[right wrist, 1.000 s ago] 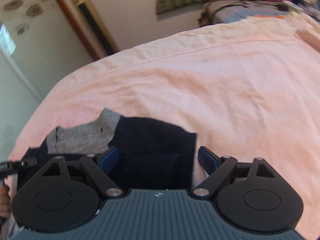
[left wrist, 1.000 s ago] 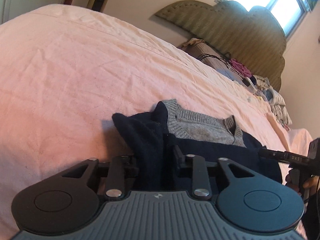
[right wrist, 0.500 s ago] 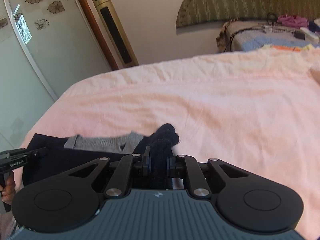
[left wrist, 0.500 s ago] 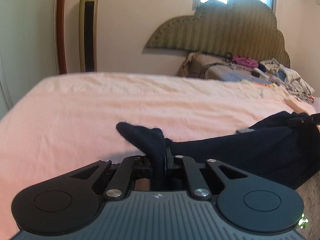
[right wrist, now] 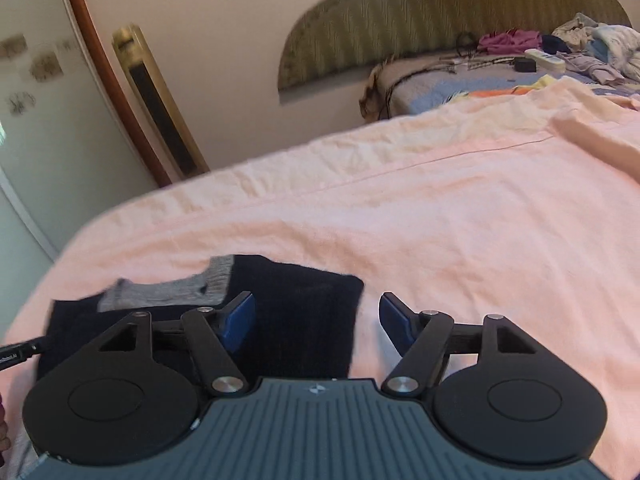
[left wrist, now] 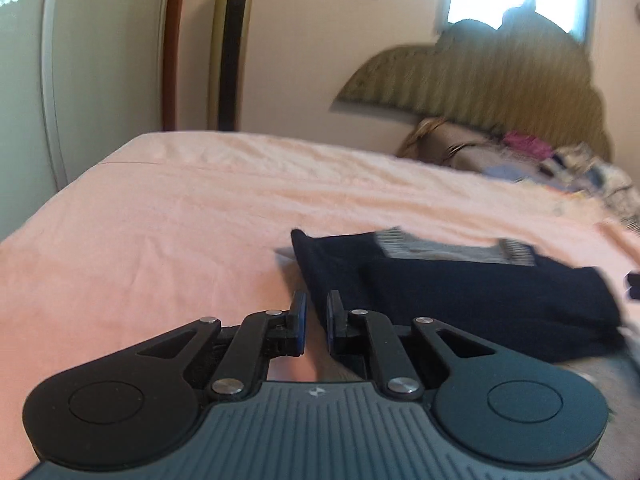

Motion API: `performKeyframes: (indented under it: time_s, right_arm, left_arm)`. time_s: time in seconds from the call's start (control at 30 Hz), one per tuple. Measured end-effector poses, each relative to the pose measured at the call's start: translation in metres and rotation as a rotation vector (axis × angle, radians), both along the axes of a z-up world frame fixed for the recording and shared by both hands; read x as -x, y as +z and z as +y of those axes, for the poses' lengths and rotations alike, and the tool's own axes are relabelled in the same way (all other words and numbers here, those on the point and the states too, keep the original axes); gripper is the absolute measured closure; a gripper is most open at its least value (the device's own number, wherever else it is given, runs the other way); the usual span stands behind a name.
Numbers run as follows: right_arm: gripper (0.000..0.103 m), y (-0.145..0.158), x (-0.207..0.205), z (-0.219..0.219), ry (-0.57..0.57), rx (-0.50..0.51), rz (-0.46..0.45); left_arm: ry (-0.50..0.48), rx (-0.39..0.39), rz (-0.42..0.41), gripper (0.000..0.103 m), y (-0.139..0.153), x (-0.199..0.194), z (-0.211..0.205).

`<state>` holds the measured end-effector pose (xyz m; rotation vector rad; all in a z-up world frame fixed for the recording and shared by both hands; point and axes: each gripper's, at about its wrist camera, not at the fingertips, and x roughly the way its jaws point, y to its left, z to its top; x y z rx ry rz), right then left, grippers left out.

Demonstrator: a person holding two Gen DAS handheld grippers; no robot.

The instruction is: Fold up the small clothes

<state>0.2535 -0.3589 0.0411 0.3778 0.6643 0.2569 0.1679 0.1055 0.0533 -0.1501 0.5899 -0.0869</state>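
Note:
A small dark navy garment with a grey knitted part lies flat and folded on the pink bed sheet. My left gripper hovers just off its left edge. Its jaws stand almost together with only sheet showing in the slit. In the right wrist view the same garment lies under my right gripper, whose jaws are opening. The garment's right edge runs below the gap and the pads do not press on it. The left gripper's tip shows at the left edge.
A padded headboard stands at the far end. A pile of loose clothes, cables and a remote lies in front of it. A gold tower unit and a wardrobe door stand beyond the bed's left side.
Half a second ago both grippers were shut on bunched navy cloth held up off the bed. Now both have let go, the garment lies flat, and both have drawn back a little.

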Motion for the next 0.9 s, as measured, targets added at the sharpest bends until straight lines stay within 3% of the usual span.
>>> performKeyframes:
  time_s: [0.07, 0.13, 0.2, 0.3, 0.43, 0.53, 0.63, 0.73, 0.8, 0.83, 0.9]
  right_arm:
    - [0.032, -0.004, 0.032, -0.015, 0.011, -0.049, 0.048]
    - [0.032, -0.012, 0.065, -0.02, 0.023, -0.027, 0.101]
    - [0.032, -0.024, 0.092, -0.021, 0.039, -0.021, 0.151]
    - [0.032, -0.028, 0.121, -0.01, 0.087, 0.014, 0.124]
    - [0.052, -0.028, 0.123, 0.008, 0.147, 0.027, 0.134]
    - [0.052, -0.025, 0.12, 0.014, 0.154, 0.041, 0.143]
    - [0.05, -0.027, 0.121, 0.014, 0.159, 0.035, 0.145]
    - [0.049, -0.028, 0.124, 0.021, 0.181, 0.071, 0.123]
    - [0.084, -0.029, 0.121, 0.023, 0.202, 0.094, 0.134]
    - [0.094, -0.03, 0.118, 0.019, 0.196, 0.08, 0.152]
    - [0.095, -0.026, 0.118, 0.01, 0.18, 0.055, 0.153]
  left_arm:
    - [-0.09, 0.019, 0.009, 0.081, 0.001, 0.045, -0.007]
    - [-0.161, 0.014, 0.029, 0.072, -0.007, 0.084, -0.019]
    - [-0.228, -0.032, 0.05, 0.072, -0.017, 0.107, -0.034]
    - [-0.189, -0.138, 0.092, 0.072, -0.033, 0.11, -0.047]
    - [-0.157, -0.17, 0.108, 0.072, -0.031, 0.103, -0.044]
    - [-0.131, -0.228, 0.088, 0.072, -0.024, 0.105, -0.041]
    - [-0.127, -0.261, 0.142, 0.072, -0.034, 0.1, -0.037]
    - [-0.122, -0.271, 0.116, 0.072, -0.035, 0.102, -0.036]
    - [-0.068, -0.298, 0.099, 0.098, -0.033, 0.102, -0.033]
    - [-0.048, -0.279, 0.101, 0.097, -0.031, 0.101, -0.027]
    - [-0.012, -0.21, 0.076, 0.098, -0.02, 0.105, -0.012]
